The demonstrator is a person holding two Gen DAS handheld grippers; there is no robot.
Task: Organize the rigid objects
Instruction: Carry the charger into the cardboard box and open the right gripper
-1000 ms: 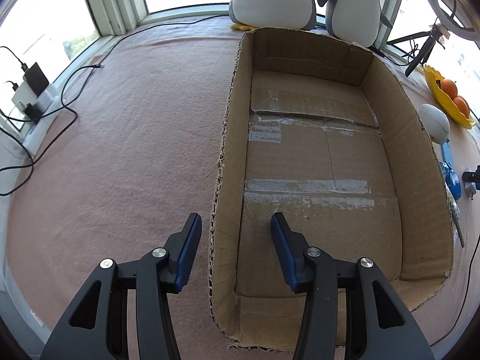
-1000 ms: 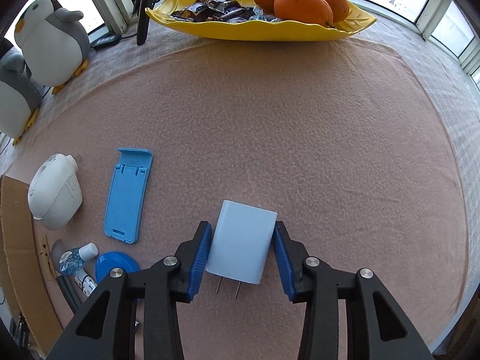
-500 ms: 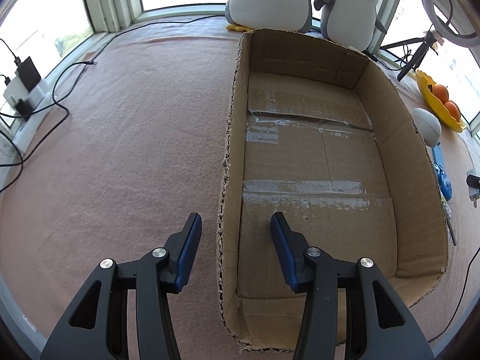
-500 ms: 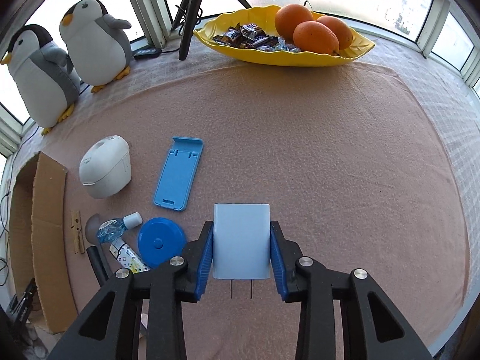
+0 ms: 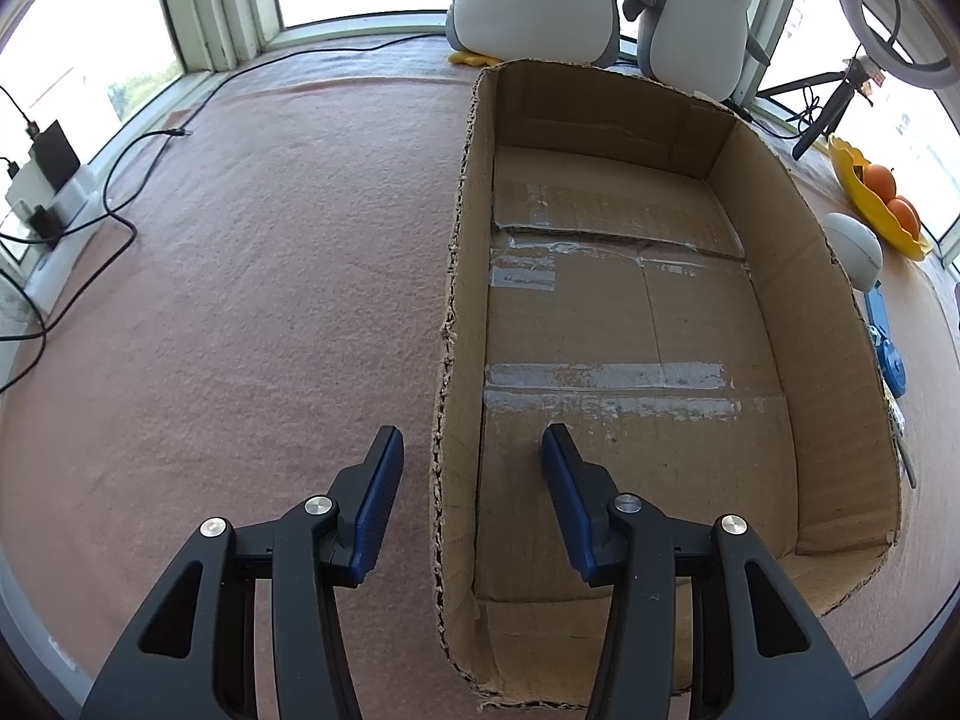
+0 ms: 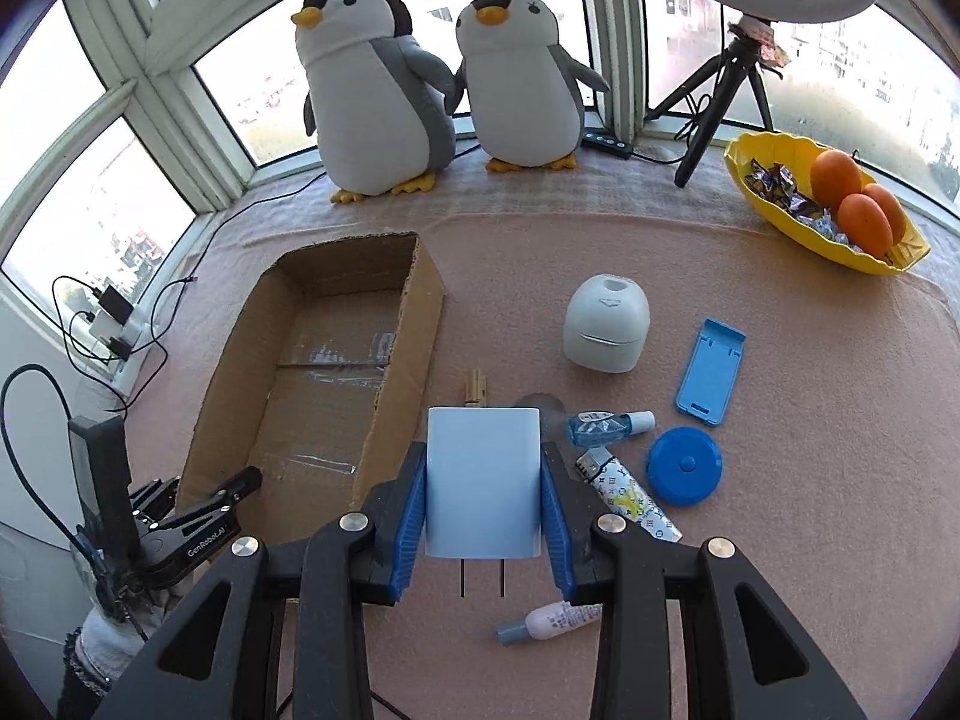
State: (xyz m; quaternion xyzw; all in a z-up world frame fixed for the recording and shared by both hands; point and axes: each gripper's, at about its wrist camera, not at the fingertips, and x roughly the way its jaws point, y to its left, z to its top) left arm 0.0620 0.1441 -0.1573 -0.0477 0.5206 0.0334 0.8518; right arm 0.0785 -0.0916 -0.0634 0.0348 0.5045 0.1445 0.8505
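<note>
The right tongs (image 6: 483, 450) are clamped on a pale blue, box-shaped plug-in charger (image 6: 483, 480). Both blue pads press its side faces, and its two metal prongs point back toward the camera. The charger is held up in the air, clear of the pink cloth-covered worktop (image 5: 240, 300), above the strip between the open brown cardboard box (image 5: 828, 324) and a cluster of small things.

The left tongs (image 5: 469, 437) hold nothing. Their pads stand apart on either side of the box's ragged left wall, one over the cloth and one over the box floor, and neither appears to touch the cardboard. The box floor is bare except for tape strips, so the whole inside is free, and its torn rim is open all round.

Right of the box, a wooden clothespin (image 6: 474, 387) lies just beside the wall. Beyond it are:
- a small clear bottle of blue liquid (image 6: 600, 426)
- a patterned lighter (image 6: 630, 507)
- a round blue tape measure (image 6: 684, 465)
- a flat blue plastic phone stand (image 6: 711, 369)
- a white rounded case (image 6: 606, 324)

A small white bottle with a grey cap (image 6: 552, 621) lies near the worktop's front edge.

The cloth left of the box is wide and open, with only black cables (image 5: 120, 204) along its far-left edge. Two grey and white plush penguins (image 6: 372, 90) stand at the back by the windows. A yellow leaf-shaped dish (image 6: 798, 234) of oranges sits at the far right.
</note>
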